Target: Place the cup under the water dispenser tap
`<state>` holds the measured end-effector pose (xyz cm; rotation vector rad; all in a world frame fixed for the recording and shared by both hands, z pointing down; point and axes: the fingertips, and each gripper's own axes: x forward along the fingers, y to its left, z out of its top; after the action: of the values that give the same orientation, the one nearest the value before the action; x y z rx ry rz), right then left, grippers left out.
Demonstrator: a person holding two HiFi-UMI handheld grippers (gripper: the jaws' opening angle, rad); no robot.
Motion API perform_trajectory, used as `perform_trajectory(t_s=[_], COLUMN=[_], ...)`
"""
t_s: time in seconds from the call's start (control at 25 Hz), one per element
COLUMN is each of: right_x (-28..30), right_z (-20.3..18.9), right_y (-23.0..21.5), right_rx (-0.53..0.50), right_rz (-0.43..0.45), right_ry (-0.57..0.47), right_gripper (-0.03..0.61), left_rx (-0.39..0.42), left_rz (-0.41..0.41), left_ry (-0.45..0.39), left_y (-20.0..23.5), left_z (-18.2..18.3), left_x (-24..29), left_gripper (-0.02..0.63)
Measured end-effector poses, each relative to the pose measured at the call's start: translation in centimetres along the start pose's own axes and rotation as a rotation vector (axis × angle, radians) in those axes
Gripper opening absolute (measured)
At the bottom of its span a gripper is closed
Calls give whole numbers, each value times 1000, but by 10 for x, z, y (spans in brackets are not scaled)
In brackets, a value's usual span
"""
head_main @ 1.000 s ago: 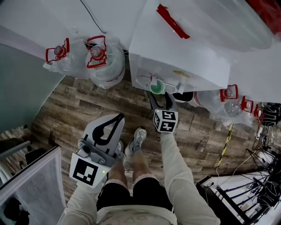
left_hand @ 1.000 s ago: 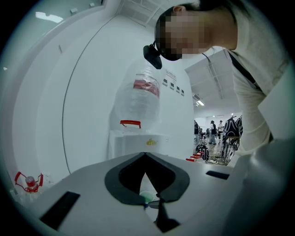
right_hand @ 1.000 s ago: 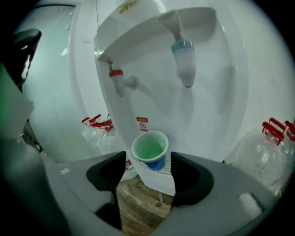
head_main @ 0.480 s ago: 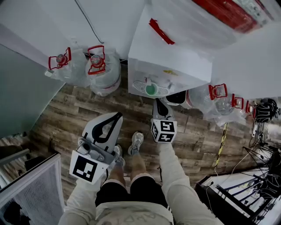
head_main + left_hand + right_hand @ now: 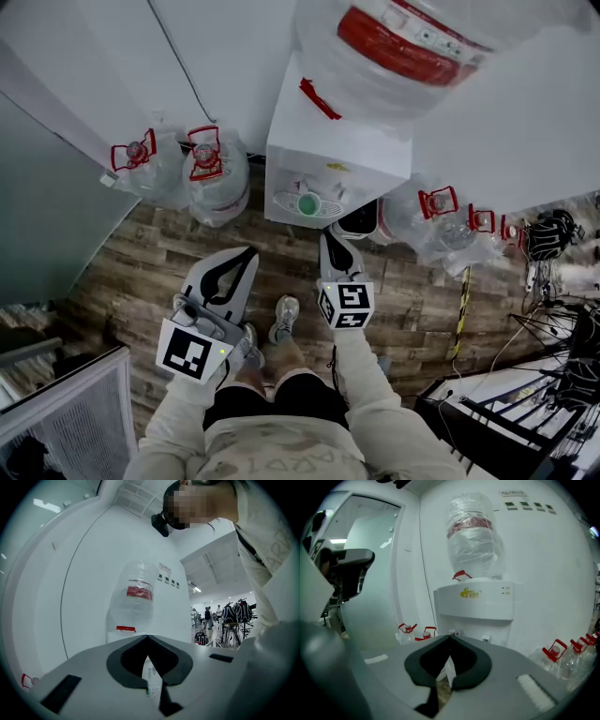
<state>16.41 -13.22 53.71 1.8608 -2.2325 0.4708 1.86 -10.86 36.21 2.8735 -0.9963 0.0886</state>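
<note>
Nothing legible — (dispenser logo [image 5: 472, 593] blurred).

the wooden floor [image 5: 412, 291] is being viewed steeply downward from head height. the water dispenser [image 5: 328, 150] is being faced from nearby by both gripper views and is being shared by all three.

Small green cup [image 5: 307, 203], upright with its round open mouth seen from above, on the white slotted drip tray [image 5: 284, 202] in the tap recess of the white water dispenser [image 5: 328, 141], upper centre of the head view; whether squarely under a tap, cannot tell.
</note>
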Motion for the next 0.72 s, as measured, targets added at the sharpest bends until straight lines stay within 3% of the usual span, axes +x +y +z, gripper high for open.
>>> perform_trajectory(t_s=[0.72], right_x=[-135], right_z=[102], right_y=[44], right_rx=[-57], right_rz=[-32], right_ry=[-153], right_gripper=[9], left_rx=[66], left_rz=[-23], left_ry=[-87], left_y=[-42], left_z=[76], left_x=[-52], left_gripper=[6])
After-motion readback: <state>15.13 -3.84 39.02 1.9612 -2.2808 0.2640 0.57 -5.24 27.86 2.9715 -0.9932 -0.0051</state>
